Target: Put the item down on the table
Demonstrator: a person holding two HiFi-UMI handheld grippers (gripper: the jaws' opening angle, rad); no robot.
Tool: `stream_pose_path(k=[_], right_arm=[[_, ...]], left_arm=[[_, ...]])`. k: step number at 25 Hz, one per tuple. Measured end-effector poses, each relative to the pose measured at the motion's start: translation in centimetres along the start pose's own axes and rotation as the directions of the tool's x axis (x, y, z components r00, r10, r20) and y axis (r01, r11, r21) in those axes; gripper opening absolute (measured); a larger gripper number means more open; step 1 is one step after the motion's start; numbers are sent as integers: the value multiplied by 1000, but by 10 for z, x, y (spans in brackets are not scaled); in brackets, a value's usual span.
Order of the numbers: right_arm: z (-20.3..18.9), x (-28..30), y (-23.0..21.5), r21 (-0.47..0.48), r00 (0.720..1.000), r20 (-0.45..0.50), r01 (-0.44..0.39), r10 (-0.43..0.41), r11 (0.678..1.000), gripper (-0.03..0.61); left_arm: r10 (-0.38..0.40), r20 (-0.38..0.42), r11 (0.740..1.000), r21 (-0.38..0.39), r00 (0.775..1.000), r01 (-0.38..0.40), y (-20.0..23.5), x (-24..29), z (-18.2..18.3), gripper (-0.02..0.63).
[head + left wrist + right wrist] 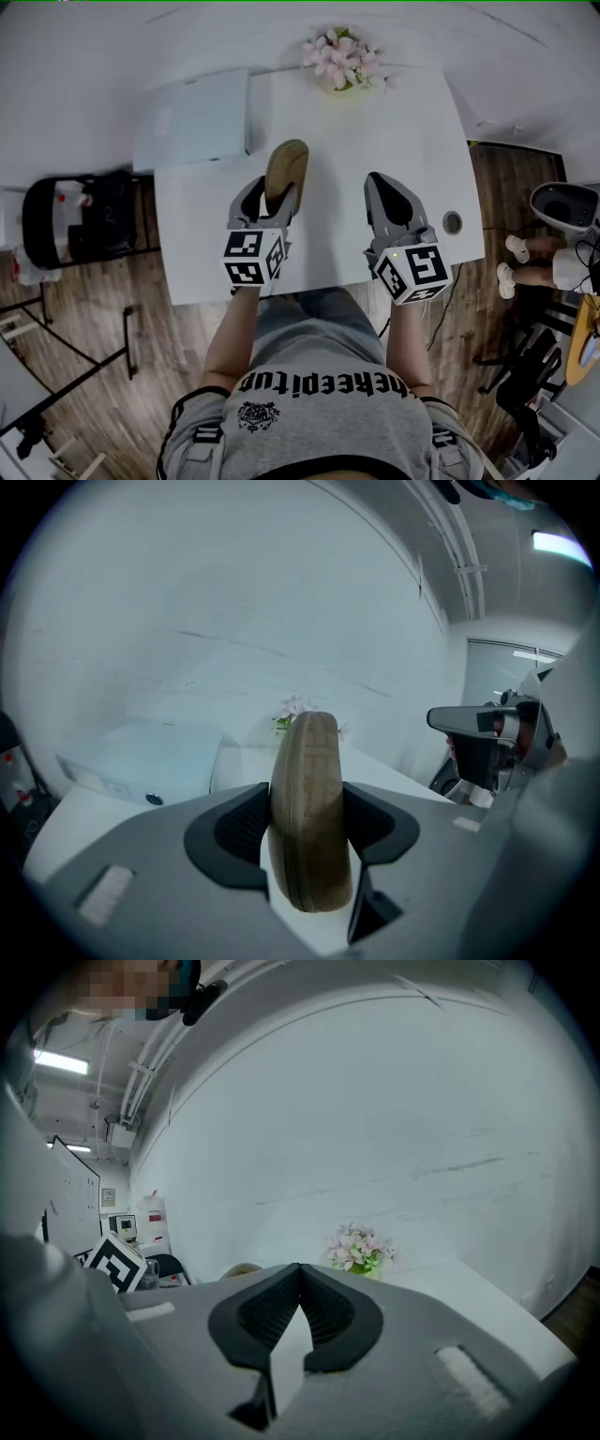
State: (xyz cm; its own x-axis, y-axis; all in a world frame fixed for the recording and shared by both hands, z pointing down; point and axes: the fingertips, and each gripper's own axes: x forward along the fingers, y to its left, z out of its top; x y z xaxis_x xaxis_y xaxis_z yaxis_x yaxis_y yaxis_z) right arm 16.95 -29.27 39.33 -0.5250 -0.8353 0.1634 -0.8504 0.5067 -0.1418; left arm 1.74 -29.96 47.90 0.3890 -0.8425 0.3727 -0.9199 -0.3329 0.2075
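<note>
A tan, ribbed oval case point(287, 165) stands on edge between the pads of my left gripper point(278, 194), above the white table point(347, 122). In the left gripper view the case point(309, 780) fills the gap of the left gripper point(307, 827), with both dark pads pressed on its flat sides. Beside it my right gripper point(382, 184) hovers over the table's near right part with its jaws together and nothing in them. In the right gripper view the right gripper point(300, 1277) has its tips touching.
A pot of pink flowers point(342, 58) stands at the table's far edge. A flat white box point(192, 117) lies at the far left. A cable hole point(453, 222) sits near the right edge. A black chair point(80, 216) stands on the floor left of the table.
</note>
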Motion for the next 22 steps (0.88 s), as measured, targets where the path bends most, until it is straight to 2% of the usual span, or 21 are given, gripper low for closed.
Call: stream_pose_path(k=[10,22], right_arm=[[-8,12,-10,14,999,-27,-37,38,999,2],[-17,26,-22,31,996,-56,-66,68,997,2]], left_arm=[[62,-122,998,19,991,-60,6,19,-32,245],[100,-255,994,72,962,-84,7,41,-56,249]])
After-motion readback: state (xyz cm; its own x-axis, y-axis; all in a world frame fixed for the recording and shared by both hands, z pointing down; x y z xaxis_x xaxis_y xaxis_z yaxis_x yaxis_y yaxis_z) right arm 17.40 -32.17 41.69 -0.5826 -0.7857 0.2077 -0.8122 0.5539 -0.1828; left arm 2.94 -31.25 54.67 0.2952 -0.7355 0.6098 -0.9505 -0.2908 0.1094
